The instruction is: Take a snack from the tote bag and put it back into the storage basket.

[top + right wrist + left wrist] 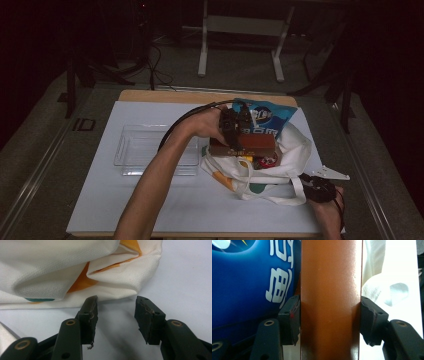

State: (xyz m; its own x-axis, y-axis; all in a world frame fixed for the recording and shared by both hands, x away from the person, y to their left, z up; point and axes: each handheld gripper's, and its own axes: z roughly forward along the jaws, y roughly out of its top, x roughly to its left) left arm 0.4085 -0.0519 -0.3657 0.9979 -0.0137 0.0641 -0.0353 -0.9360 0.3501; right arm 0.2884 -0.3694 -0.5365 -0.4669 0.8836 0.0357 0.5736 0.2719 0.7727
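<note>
A long brown box [247,144] lies on top of an open white tote bag [292,150] with orange and green patches. My left gripper [232,131] reaches down onto the box from the far side. In the left gripper view the brown box [330,290] stands between the jaws, and both pads [292,320] press on its sides. A blue snack bag [265,117] leans at the bag's far edge, and the same snack bag [249,282] is beside the box. My right gripper [116,315] stands open over the white mat, just short of the tote bag's folded cloth [75,272].
A clear plastic tray [131,150] sits on the white mat [125,200] left of the tote bag. Red and yellow items [260,161] show inside the bag's mouth. The right gripper [320,189] rests near the mat's front right corner. A metal frame [240,30] stands beyond the table.
</note>
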